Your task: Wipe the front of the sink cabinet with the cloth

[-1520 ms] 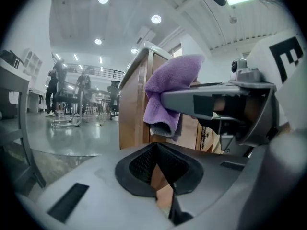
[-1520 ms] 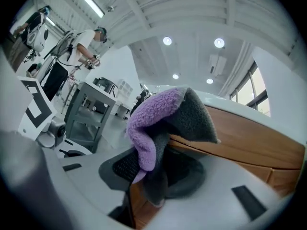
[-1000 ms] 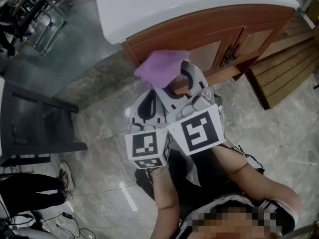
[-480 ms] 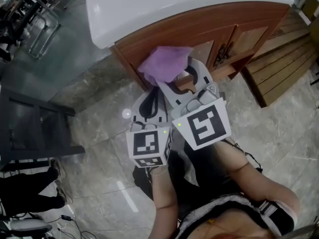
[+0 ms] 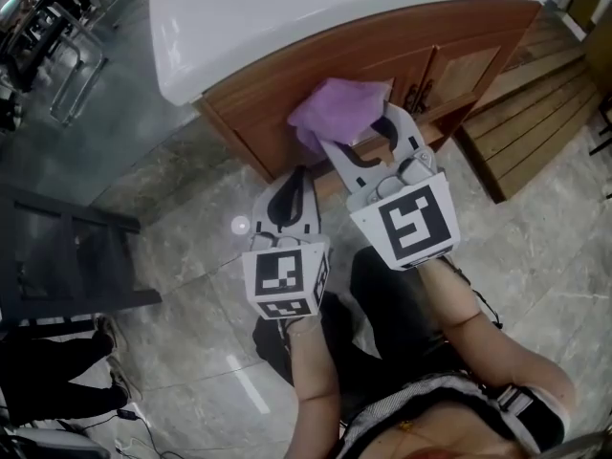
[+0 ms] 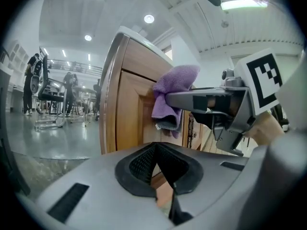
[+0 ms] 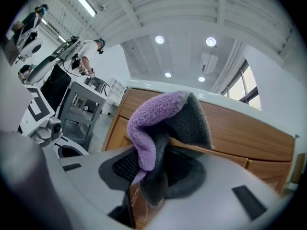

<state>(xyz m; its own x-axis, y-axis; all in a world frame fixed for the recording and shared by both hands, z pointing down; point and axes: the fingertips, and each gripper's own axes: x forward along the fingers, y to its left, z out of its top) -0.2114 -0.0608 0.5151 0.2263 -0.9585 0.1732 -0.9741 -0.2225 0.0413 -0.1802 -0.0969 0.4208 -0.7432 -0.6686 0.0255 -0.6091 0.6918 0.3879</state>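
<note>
We slide our right gripper (image 5: 366, 130) rightward, clamped on the fuzzy purple cloth (image 5: 337, 109), seemingly touching the brown wooden cabinet (image 5: 273, 84); left gripper (image 5: 292, 176) closed, empty.

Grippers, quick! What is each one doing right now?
Left gripper: jaws shut, holding nothing.
Right gripper: jaws shut on the cloth.

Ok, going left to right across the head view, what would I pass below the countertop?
black chair → left gripper → purple cloth → wooden slats
</note>
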